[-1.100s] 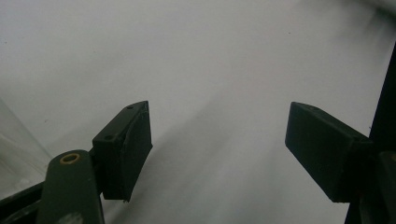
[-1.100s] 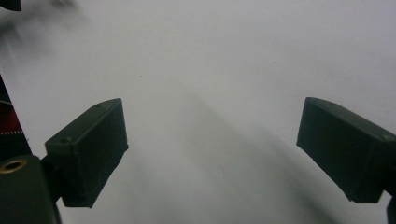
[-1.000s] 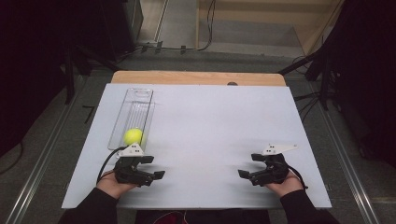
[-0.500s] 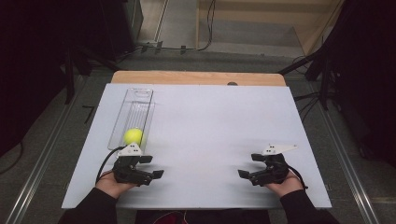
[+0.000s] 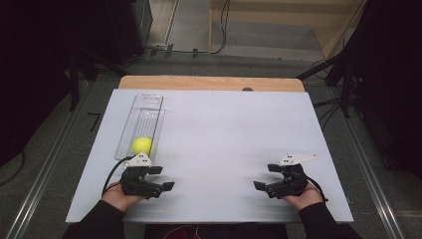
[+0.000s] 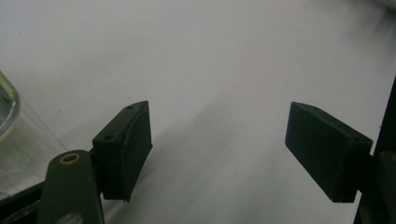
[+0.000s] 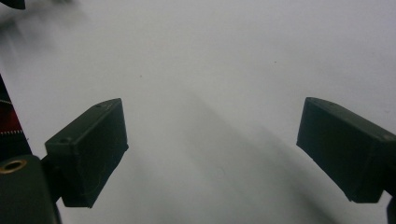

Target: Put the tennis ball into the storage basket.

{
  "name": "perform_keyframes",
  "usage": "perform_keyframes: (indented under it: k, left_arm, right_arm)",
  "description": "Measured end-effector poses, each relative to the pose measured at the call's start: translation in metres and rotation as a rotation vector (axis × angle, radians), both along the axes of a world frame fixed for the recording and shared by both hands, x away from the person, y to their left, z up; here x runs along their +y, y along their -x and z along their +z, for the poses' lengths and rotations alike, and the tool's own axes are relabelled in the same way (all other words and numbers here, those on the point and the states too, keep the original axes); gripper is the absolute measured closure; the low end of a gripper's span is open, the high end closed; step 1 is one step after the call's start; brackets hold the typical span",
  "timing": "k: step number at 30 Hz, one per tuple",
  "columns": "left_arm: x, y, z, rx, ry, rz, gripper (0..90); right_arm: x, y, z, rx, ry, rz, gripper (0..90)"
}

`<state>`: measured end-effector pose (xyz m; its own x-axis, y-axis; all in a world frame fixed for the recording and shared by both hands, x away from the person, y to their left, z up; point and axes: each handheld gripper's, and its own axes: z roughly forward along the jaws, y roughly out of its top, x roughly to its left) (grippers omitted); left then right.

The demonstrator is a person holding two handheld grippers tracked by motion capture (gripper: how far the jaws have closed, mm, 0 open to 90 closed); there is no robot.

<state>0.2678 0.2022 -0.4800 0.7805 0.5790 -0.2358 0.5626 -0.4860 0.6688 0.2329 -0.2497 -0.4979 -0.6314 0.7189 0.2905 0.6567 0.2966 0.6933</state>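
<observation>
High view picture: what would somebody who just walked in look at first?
Probably the yellow-green ball, the one bright thing on the pale table. It sits at the near end of a long clear tray on the table's left side. Next come the two black grippers resting near the front edge, the left gripper just in front of the ball and the right gripper far over on the other side, both with jaws apart and nothing between them.

The high view looks forward and down from above the person's side, taking in the whole white bench [image 5: 224, 144] from far off. The left gripper view rides low on the left claw [image 6: 219, 154], close over the bench, with a clear tray [image 6: 9, 121] at its 9 o'clock edge. The right gripper view sits equally low on the right claw [image 7: 212, 154]. All three share the bench's near surface.
</observation>
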Motion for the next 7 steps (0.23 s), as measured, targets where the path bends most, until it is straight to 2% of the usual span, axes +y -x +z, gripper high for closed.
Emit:
perform_keyframes:
  k: [7]
  left_arm:
    - [0.0, 0.0002, 0.0, 0.0, -0.001, 0.001, 23.1]
  right_arm:
    - [-0.0003, 0.0, -0.0009, 0.005, -0.003, 0.0, 6.8]
